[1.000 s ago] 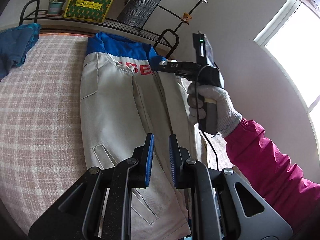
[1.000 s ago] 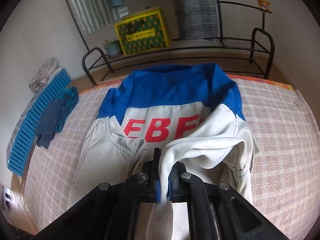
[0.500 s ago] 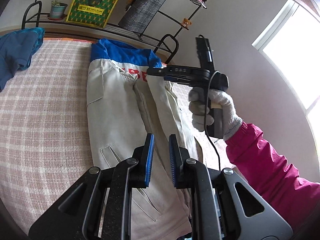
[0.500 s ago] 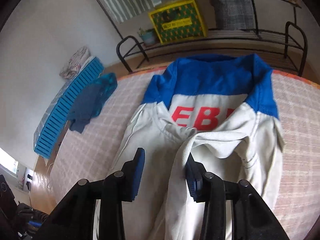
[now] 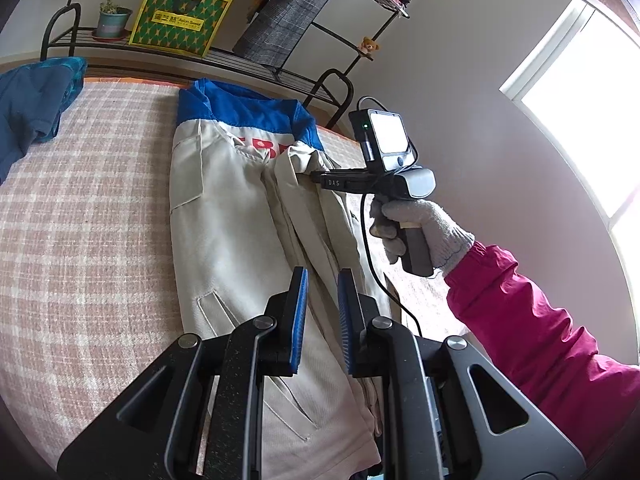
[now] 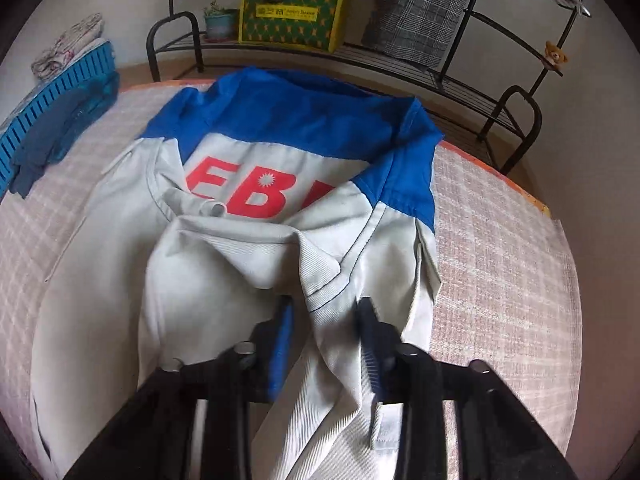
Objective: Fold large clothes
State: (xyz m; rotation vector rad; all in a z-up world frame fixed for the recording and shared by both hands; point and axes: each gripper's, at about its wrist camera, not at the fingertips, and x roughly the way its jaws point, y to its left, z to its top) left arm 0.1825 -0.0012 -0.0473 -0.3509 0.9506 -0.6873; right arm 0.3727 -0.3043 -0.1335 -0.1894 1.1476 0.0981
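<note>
A large beige work jacket (image 5: 228,216) with a blue yoke and red letters lies on the checked bedspread (image 5: 80,220). Its right side is folded in over the middle, and it also shows in the right wrist view (image 6: 224,264). My left gripper (image 5: 322,312) is open and empty just above the jacket's lower part. My right gripper (image 6: 324,332) is open, its jaws either side of the folded sleeve without holding it. In the left wrist view the right gripper (image 5: 320,178) hovers at the folded edge near the collar.
A dark blue garment (image 5: 32,108) lies at the bed's far left. A black metal rack (image 6: 400,68) behind the bed holds a yellow-green box (image 6: 292,12), a potted plant (image 6: 218,20) and a grey checked cloth (image 6: 420,8). A blue slatted crate (image 6: 52,96) stands left.
My right gripper opened and let go of the jacket's folded edge, which now lies over the middle. It then drew back to the right. The left gripper stayed open.
</note>
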